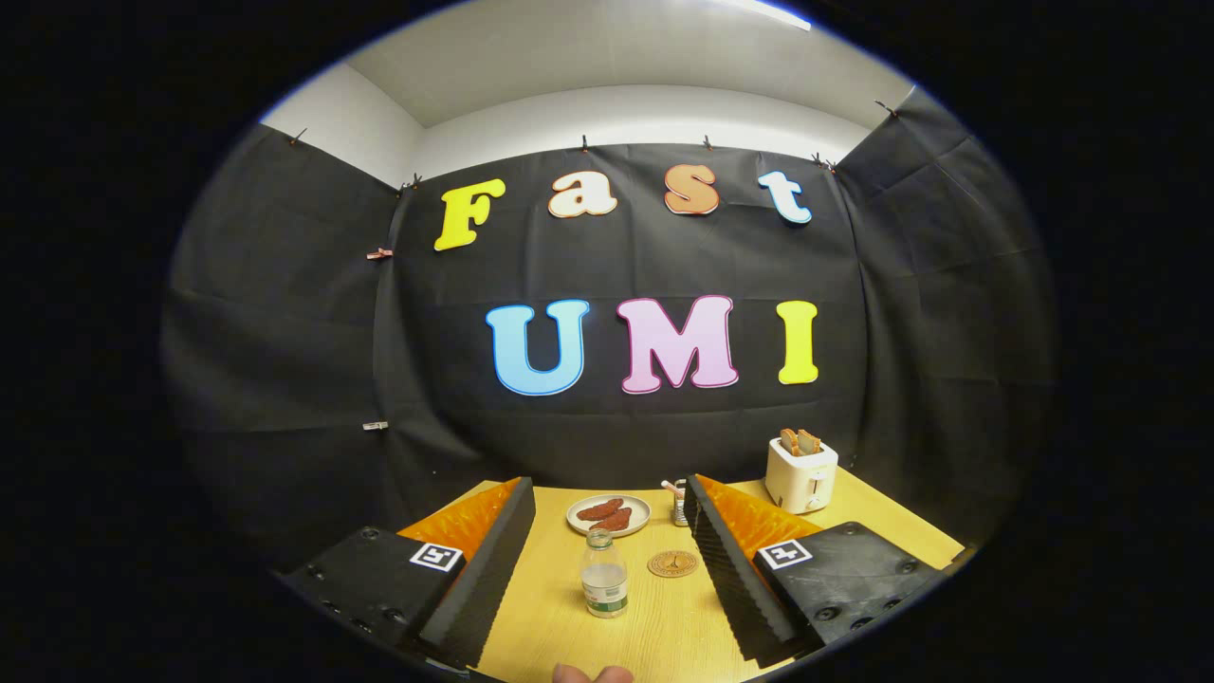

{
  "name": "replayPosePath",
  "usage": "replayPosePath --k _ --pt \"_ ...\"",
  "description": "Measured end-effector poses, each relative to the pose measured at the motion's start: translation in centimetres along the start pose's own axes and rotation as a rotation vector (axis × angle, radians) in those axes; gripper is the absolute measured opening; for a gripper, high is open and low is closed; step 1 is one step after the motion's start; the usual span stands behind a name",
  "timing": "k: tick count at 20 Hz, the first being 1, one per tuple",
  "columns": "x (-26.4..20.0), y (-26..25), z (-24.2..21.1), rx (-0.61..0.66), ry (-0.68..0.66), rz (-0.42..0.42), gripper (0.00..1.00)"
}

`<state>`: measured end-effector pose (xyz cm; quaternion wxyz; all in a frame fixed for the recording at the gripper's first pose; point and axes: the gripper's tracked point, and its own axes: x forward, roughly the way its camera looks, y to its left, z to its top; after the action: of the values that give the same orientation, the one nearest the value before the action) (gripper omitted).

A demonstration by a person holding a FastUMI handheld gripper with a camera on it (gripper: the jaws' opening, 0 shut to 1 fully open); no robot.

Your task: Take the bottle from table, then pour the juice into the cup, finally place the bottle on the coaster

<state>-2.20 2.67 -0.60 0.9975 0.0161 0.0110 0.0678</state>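
Fingers spread wide on the gripper (pixel 607 560), gripping nothing, and the bottle (pixel 604 575) stands upright between them on the wooden counter (pixel 664 626), untouched. Just beside the bottle sits the round coaster (pixel 672 563). Farther back, towards the counter's far edge, a plate (pixel 609 514) of sausages and a small cup (pixel 679 504). The white toaster (pixel 801 474) holds the far right corner.

Black cloth (pixel 285 313) clipped up on three sides as the booth walls, white wall (pixel 645 114) and ceiling above, light wooden surface (pixel 664 626) down below.
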Motion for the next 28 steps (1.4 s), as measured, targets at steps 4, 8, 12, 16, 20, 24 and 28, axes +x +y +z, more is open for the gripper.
replayPosePath --k 4,8,12,16,20,24,28 --pt "-0.8 1.1 -0.2 0.007 0.005 0.04 0.97" --pt "-1.6 1.7 -0.9 0.009 0.016 0.053 0.97" --pt "-1.4 1.8 -1.5 0.025 -0.016 0.036 0.97" --pt "0.1 1.2 -5.2 0.029 -0.045 -0.018 0.97" --pt "2.3 0.2 -11.3 0.014 -0.031 -0.092 0.99" --pt "6.3 0.1 -16.7 -0.012 -0.016 -0.133 0.99" --pt "10.5 0.2 -21.3 -0.049 0.015 -0.141 0.99"
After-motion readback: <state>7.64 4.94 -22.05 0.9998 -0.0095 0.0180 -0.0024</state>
